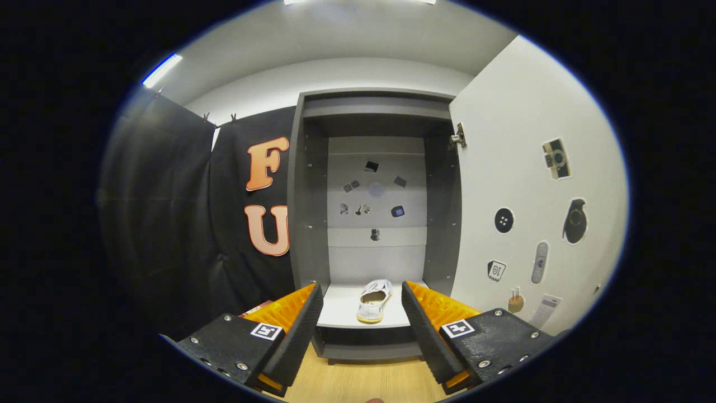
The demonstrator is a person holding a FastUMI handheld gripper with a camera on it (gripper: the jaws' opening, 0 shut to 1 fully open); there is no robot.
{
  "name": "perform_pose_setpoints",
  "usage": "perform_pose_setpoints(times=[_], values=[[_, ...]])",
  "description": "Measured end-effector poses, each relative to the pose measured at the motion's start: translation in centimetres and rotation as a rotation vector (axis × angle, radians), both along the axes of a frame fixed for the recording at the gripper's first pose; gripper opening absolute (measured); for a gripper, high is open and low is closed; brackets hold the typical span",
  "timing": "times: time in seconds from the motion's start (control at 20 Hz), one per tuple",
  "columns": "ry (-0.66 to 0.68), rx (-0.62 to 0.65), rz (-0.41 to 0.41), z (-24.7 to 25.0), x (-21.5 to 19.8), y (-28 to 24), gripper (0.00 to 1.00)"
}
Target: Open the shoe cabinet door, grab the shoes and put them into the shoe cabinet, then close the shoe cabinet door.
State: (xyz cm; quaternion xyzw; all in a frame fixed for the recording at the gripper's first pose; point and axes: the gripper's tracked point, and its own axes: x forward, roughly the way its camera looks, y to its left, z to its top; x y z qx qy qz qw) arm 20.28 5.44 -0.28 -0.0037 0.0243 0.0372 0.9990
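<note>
Gripper view: the camera looks forward along the two fingers of the gripper (362, 330), which are spread wide apart and hold nothing. Ahead stands a tall grey shoe cabinet (309, 224) against a black cloth wall. Its door (526, 184), white on the inner face and dotted with small stickers, is swung fully open to the right, hanging from a metal hinge (458, 136) near the top. More small stickers mark the cabinet's back panel (375, 168).

On the low white shelf (341, 308) inside the cabinet lies one pale slip-on shoe (373, 301). It rests flat with its opening up, beyond the fingertips and in line with the gap between them, touching neither finger. Below the shelf is a dark bottom compartment, and a light wooden floor (363, 380) runs from the cabinet toward the camera. A small reddish object peeks out on the floor behind the left finger; what it is cannot be told.

Judging from this, the door is already open and a shoe is already inside. Whether another shoe remains to be stored cannot be seen. The door is still to be closed.
</note>
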Motion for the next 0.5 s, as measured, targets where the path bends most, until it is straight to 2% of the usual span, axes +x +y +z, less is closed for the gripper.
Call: perform_pose_setpoints(times=[0.5], values=[[0.026, 0.054, -0.061, -0.5, -10.9, -4.3, 0.89]])
